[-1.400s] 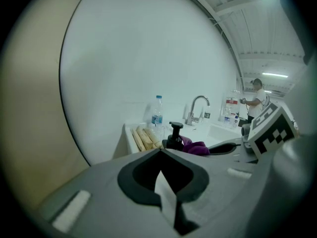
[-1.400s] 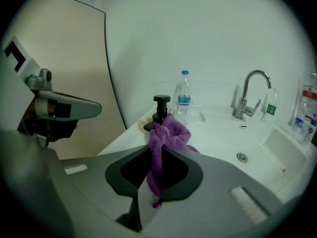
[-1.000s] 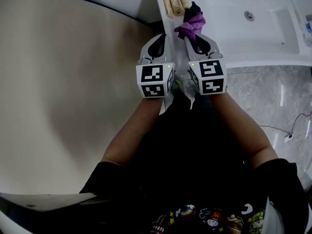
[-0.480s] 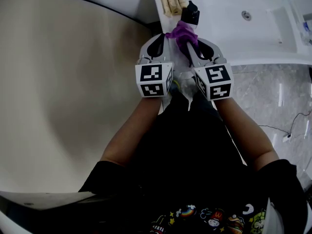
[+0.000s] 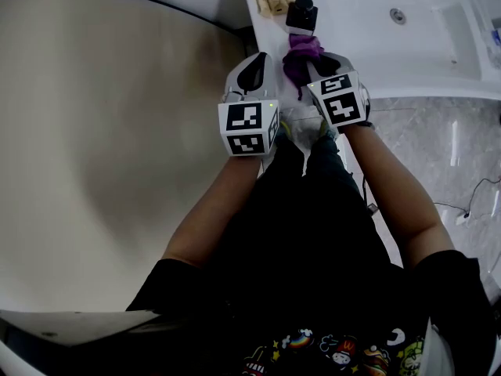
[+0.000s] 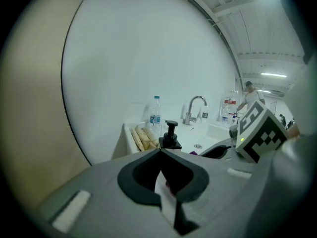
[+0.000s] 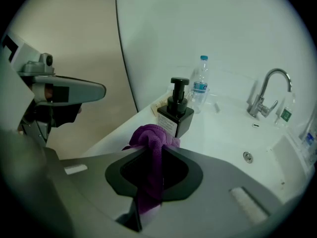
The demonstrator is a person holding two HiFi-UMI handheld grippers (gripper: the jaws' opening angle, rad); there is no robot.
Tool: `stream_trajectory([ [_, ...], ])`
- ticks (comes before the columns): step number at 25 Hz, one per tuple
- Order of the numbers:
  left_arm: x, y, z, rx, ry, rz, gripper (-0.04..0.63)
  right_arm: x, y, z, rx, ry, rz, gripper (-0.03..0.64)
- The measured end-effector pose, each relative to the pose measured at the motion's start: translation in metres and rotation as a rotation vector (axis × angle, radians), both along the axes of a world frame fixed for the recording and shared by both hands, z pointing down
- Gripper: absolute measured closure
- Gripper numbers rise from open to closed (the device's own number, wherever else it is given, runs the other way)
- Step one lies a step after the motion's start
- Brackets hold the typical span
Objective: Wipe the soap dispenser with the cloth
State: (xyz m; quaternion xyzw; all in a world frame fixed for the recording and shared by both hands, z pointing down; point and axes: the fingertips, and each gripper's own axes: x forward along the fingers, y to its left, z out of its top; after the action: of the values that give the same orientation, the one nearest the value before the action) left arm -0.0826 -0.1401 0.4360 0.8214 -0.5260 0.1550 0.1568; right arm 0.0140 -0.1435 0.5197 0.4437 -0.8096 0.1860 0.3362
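We're pinching the purple cloth (image 7: 151, 142) w/ the right gripper (image 7: 148, 152). Its jaws are clamping the fabric, w/ a wad bunching out past the tips and the tail hanging back thru the opening. The cloth is sitting just in front of the soap dispenser (image 7: 176, 114), low against its black body; touching or not, we can't tell. The dispenser is standing upright by the table's (image 5: 352, 30) left edge, near the front left corner. We're holding the left gripper (image 6: 161, 150) just beside the right one at that corner, jaws pressed together w/ nothing between them.
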Motion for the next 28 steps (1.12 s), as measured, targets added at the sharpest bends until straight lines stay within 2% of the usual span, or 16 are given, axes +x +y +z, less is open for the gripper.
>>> stream_trajectory([
  [6,0.003,-0.001,0.000,-0.001,0.003,-0.009,0.594,0.000,-0.004,0.015,-0.053,-0.016,0.005,0.532],
  [9,0.008,-0.003,0.002,-0.005,0.006,-0.005,0.595,0.001,-0.003,0.007,-0.026,-0.052,0.032,0.493],
  [11,0.014,-0.005,0.002,-0.001,0.012,0.002,0.594,0.003,-0.001,-0.006,0.017,-0.082,0.046,0.458],
  [13,0.022,-0.008,-0.001,0.010,0.019,0.014,0.595,0.006,0.001,-0.027,0.090,-0.116,0.068,0.452],
  [15,0.030,-0.012,-0.007,0.033,0.026,0.029,0.594,0.011,-0.001,-0.053,0.187,-0.149,0.097,0.485],
  [18,0.040,-0.017,-0.018,0.080,0.034,0.046,0.595,0.018,-0.009,-0.084,0.300,-0.205,0.125,0.593],
  [22,0.046,-0.020,-0.037,0.154,0.047,0.045,0.594,0.025,-0.020,-0.122,0.414,-0.262,0.160,0.594],
  [28,0.044,-0.021,-0.064,0.249,0.061,0.026,0.595,0.028,-0.027,-0.149,0.485,-0.281,0.164,0.595],
])
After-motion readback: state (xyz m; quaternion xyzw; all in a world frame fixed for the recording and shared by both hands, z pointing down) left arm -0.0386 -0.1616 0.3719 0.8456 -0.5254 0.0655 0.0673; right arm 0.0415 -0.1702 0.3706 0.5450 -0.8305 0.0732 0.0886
